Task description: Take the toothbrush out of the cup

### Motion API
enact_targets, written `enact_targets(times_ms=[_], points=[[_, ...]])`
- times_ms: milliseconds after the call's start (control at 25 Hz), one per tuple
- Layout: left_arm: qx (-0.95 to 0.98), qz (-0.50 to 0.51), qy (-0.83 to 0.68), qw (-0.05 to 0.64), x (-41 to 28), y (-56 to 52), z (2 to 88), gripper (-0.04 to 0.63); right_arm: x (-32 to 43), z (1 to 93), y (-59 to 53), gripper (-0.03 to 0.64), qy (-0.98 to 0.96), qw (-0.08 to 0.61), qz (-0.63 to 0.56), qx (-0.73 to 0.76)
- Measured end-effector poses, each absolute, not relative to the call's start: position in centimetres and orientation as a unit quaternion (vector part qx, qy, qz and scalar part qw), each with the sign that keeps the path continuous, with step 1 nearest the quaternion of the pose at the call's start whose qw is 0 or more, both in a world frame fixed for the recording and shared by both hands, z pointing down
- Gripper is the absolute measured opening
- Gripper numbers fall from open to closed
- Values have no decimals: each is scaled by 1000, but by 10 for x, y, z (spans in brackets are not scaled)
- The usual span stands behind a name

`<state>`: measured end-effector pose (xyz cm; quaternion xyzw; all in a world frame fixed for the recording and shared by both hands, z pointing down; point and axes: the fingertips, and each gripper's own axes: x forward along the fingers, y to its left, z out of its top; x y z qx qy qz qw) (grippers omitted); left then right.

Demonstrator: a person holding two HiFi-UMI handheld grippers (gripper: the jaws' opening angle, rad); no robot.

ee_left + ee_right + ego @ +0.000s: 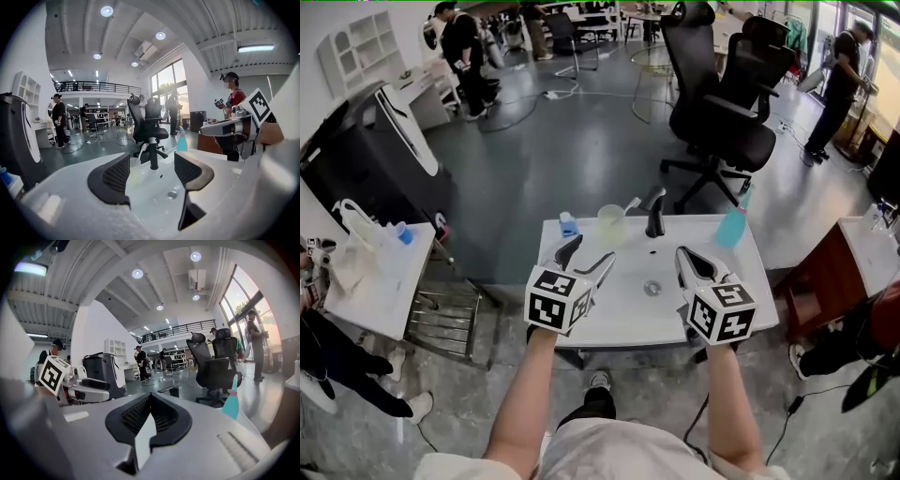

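A pale translucent cup [609, 226] stands at the back of the white sink [628, 314], left of the black faucet [654, 214]. A white toothbrush [630, 204] leans out of it to the right. My left gripper [586, 257] hovers over the sink's left front, open, with nothing between its fingers. In the left gripper view the cup [134, 162] and toothbrush [140, 151] show far ahead between the open pads [114, 177]. My right gripper [695, 262] is over the sink's right front, with its jaws together and nothing in them; the right gripper view shows its pads [161, 414] closed.
A turquoise spray bottle [733, 224] stands at the sink's back right, a small blue bottle [568, 225] left of the cup. The drain [652, 288] lies mid-basin. Black office chairs [722, 103] stand behind, a white side table [380, 281] to the left, and people stand about the room.
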<state>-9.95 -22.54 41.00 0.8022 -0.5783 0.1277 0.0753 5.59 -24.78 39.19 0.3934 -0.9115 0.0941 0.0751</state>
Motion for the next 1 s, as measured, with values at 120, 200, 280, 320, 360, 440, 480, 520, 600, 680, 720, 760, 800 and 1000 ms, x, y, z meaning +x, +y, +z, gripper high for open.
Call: enact_targets(times_ms=[120,200,280,320,360,440,480,520,600,680,720,760,800,1000], points=[[809,135,-567,73,-105,-251,411,302,46,390,-272,3,-910,75,94,398],[814,138,-559,72,-109,-269,413,302,40,391,-288,3,-908,75,95,402],[820,143,-549,71,-112,-285,416,302,33,392,-301,3,-905,76,94,407],[823,145,-544,71,-114,-293,418,302,29,392,-307,3,-904,77,93,410],[826,148,-539,70,-116,-300,420,302,26,393,-313,3,-903,78,92,412],[833,152,-529,67,-117,-315,421,302,22,393,-325,3,-900,78,91,418],[836,154,-523,65,-117,-322,422,302,20,393,-330,3,-899,78,91,422],[839,156,-518,63,-117,-329,423,302,19,393,-336,3,-897,78,91,425],[845,161,-507,60,-117,-342,425,302,17,393,-347,3,-894,77,90,432],[851,166,-495,57,-117,-353,428,302,13,393,-356,3,-891,77,90,437],[854,170,-489,55,-118,-358,429,302,11,394,-360,3,-890,77,90,440],[857,173,-483,54,-118,-363,431,302,9,394,-364,3,-889,77,90,442],[860,176,-477,53,-118,-367,432,302,7,394,-368,3,-888,78,89,445],[879,191,-435,50,-113,-384,443,302,0,397,-382,3,-882,79,89,457]])
